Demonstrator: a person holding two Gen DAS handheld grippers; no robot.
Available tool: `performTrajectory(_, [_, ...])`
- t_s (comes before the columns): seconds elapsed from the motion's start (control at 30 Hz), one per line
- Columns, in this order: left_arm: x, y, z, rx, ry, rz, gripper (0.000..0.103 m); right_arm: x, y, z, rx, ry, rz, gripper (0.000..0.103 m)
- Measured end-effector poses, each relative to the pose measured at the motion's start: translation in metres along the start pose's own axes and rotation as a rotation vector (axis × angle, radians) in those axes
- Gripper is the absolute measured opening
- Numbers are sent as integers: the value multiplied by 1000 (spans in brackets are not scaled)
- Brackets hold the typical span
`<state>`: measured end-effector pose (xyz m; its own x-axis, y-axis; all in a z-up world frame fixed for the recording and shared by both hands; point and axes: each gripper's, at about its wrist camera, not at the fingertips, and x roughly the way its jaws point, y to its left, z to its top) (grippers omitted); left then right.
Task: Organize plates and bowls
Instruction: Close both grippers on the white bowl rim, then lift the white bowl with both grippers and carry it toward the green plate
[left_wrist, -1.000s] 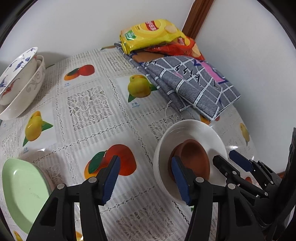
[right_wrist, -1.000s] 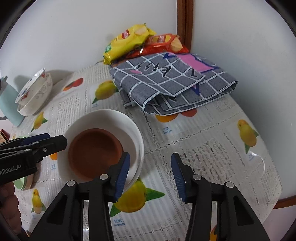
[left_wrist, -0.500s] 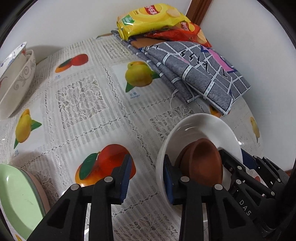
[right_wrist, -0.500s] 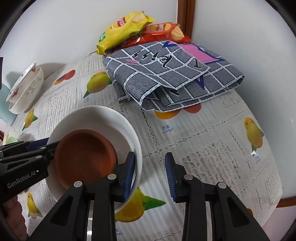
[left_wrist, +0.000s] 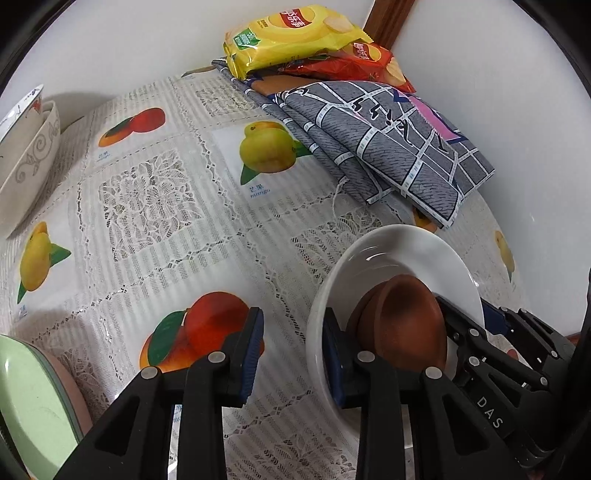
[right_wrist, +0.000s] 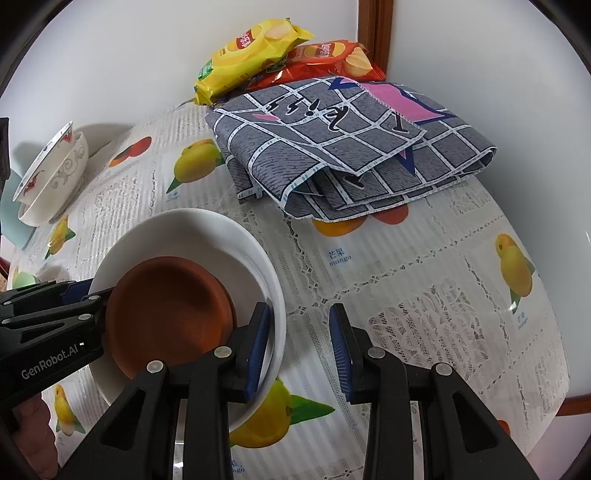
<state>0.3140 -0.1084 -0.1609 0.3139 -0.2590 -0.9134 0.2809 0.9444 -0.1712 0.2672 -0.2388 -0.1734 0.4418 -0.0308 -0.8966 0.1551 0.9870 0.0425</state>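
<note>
A white plate (left_wrist: 406, 251) (right_wrist: 184, 229) rests on the fruit-print tablecloth with a brown bowl (left_wrist: 402, 321) (right_wrist: 166, 314) inside it. My left gripper (left_wrist: 292, 312) straddles the plate's left rim and its jaws are closing. One pad sits inside the plate by the bowl, and cloth shows between the outer pad and the rim. My right gripper (right_wrist: 298, 308) straddles the opposite rim, one finger inside the plate. A gap shows between its outer pad and the rim. Each gripper appears in the other's view, at the far side of the plate.
Nested patterned bowls (left_wrist: 29, 155) (right_wrist: 55, 173) stand at the far left. A green plate (left_wrist: 29, 406) lies on a pink one at the near left. A folded grey checked cloth (left_wrist: 388, 147) (right_wrist: 351, 155) and chip bags (left_wrist: 288, 37) fill the back corner. The table edge (right_wrist: 554, 373) curves at right.
Both grippers have narrowed their jaws and come in over the white plate's rim from opposite sides. The left one has also dropped closer to the table.
</note>
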Motion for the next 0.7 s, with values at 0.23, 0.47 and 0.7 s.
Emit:
performTrajectory(0.23, [1,0,0,-13,-10,-27,22,-1,5,-2,-12,-33,31,14])
performTrajectory(0.47, [1,1,-1,-23,-36,-31,21,-2,4,-3,-12,-51,30,14])
performTrajectory(0.7, [1,3,-1,-42,-41,-39,21,-3,3,-5,-2,-74,35,14])
